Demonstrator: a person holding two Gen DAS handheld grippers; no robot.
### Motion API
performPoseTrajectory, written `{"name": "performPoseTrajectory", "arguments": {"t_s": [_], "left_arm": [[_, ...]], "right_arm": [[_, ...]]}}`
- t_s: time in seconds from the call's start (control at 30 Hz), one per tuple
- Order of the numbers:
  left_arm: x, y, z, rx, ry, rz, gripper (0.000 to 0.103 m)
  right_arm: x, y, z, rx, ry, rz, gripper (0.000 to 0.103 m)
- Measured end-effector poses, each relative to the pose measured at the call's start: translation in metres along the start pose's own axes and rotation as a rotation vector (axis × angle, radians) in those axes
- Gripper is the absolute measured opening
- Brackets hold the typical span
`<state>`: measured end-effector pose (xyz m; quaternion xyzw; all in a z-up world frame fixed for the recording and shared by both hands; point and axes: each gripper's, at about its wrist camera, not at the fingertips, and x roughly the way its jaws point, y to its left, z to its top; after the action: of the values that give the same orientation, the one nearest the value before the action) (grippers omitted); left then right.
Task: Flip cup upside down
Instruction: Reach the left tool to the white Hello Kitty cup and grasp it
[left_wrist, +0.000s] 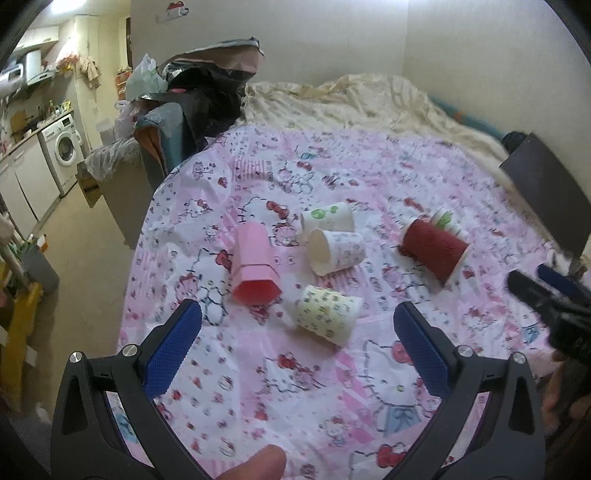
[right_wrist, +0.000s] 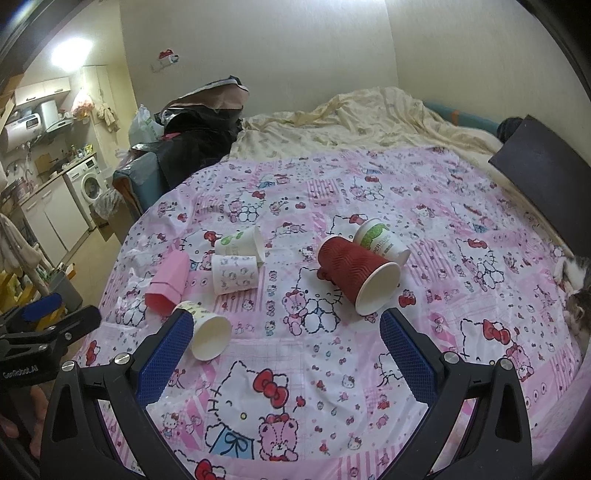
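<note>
Six paper cups lie tipped on their sides on a bed with a pink cartoon sheet (right_wrist: 369, 192). The left gripper (left_wrist: 297, 334) hovers with fingers wide apart before a yellow-patterned cup (left_wrist: 327, 314); the right gripper (right_wrist: 286, 338), also spread and empty, faces a red ribbed cup (right_wrist: 354, 273). Probably best to close across a cup's middle gently, since thin paper crushes, then rotate it rim-down.
</note>
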<state>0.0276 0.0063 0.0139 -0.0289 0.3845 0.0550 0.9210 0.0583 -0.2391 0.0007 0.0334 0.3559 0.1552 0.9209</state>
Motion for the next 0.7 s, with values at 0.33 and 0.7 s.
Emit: {"name": "performPoseTrajectory", "arguments": {"t_s": [0.33, 0.7], "left_arm": [[0.047, -0.004, 0.045, 0.07, 0.028, 0.029, 0.103], [0.174, -0.064, 0.093, 0.553, 0.457, -0.083, 0.1]], "right_arm": [[0.013, -0.029, 0.01, 0.075, 0.024, -0.027, 0.103], [0.032, -0.047, 0.005, 0.138, 0.104, -0.036, 0.103]]}}
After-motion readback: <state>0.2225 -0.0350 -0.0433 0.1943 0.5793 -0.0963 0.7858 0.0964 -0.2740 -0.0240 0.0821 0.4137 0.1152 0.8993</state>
